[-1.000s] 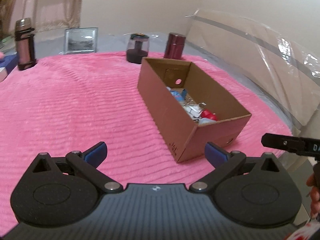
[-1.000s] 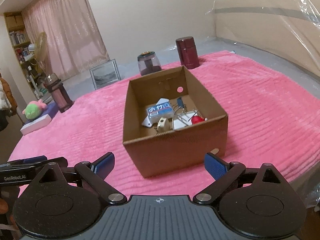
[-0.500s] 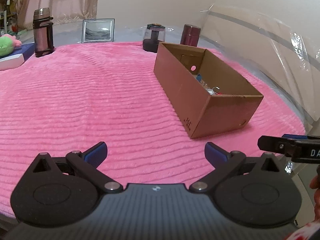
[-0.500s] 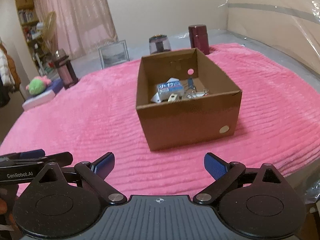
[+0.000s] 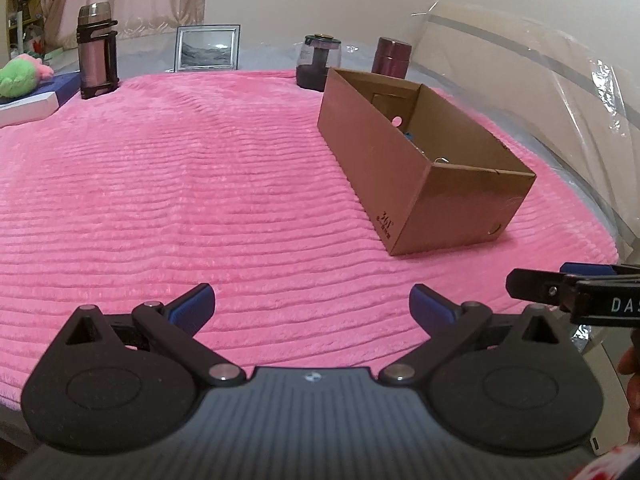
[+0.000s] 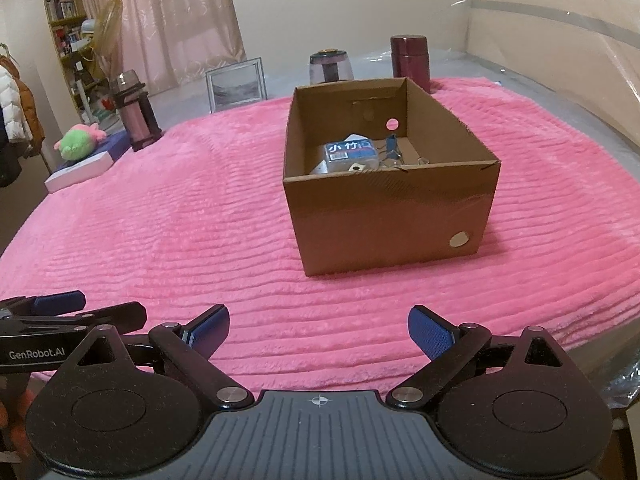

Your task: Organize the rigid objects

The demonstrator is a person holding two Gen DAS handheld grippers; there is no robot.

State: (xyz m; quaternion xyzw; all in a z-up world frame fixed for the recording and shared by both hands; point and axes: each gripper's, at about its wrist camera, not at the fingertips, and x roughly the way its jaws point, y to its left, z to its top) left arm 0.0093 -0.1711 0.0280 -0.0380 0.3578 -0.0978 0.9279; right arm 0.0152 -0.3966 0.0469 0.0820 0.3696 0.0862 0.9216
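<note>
Your left tongs (image 5: 312, 308) are spread wide with nothing between the blue pads, hanging over the near edge of the pink blanket (image 5: 200, 200). Your right tongs (image 6: 318, 330) are likewise gaping and empty, over the same near edge. Each pair shows at the rim of the other's view: the right one just off to the right of your left tongs, the left one just off to the left of your right tongs.

Ahead of your right tongs, nearly straight on, the cardboard box (image 6: 384, 216) sits on the blanket, well clear of both tools; from your left tongs it lies ahead and to the right. Inside it, seen from the right wrist, a blue-labelled packet (image 6: 351, 153) lies toward the left, with a tangle of metal clips (image 6: 394, 156) just beside it on the right. Other small pieces there are too hidden to name.

Beyond the box stand a dark glass jar (image 6: 331, 67) and a maroon canister (image 6: 410, 62). Far ahead and left of your tongs are a picture frame (image 5: 207, 48), a steel thermos (image 5: 96, 50), and a green plush toy (image 6: 78, 144) on a flat white box (image 6: 78, 172).
</note>
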